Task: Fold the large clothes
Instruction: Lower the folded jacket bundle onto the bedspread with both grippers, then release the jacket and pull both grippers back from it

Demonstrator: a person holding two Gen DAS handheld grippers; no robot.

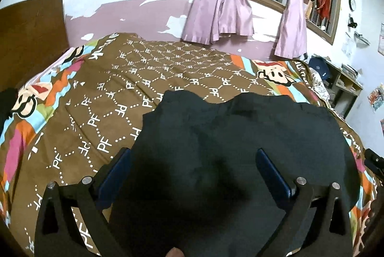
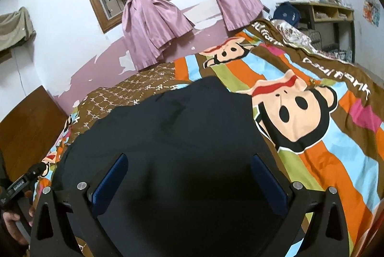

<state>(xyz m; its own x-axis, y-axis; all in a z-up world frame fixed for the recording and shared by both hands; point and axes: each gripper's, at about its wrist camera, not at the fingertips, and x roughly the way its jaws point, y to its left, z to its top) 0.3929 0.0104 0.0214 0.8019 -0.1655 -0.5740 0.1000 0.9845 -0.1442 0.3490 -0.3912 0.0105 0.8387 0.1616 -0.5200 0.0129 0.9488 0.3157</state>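
A home bedroom: bed point(image 1: 72, 113) under a cartoon quilt, tied pink curtains point(image 2: 148, 24), cluttered wooden shelf point(image 2: 333, 14).

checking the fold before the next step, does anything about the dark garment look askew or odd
Yes. The garment's far edge is ragged and bumpy, with a dip in the middle, not a straight fold line. It lies bunched on the bedspread.

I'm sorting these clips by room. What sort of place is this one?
Most likely a bedroom in a home. A dark garment lies on a bed under a cartoon-monkey bedspread, pink curtains are tied back at a barred window, and a shelf unit stands by the wall.
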